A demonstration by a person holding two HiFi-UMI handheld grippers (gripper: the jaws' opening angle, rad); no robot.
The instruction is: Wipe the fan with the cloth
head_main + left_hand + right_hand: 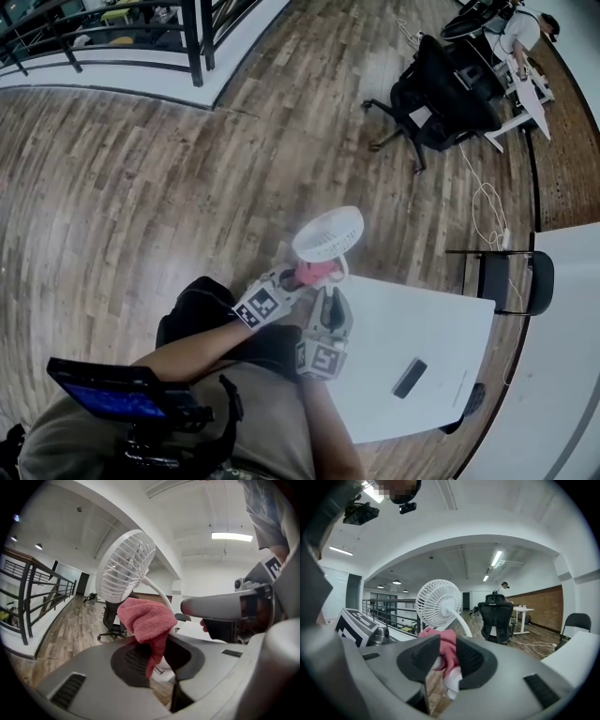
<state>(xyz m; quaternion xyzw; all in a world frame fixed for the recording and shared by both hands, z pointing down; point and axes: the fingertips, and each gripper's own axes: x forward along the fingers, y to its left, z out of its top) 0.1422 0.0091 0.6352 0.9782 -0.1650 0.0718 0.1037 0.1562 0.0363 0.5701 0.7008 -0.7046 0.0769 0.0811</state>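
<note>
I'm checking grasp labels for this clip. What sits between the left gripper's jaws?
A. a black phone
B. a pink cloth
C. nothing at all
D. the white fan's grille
B: in the left gripper view the pink cloth hangs pinched between the jaws of the left gripper, while the head of the white fan is above and beyond it.

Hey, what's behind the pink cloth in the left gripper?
The white fan rises behind the pink cloth, and its curved neck runs down behind it. The cloth covers the neck's lower end.
</note>
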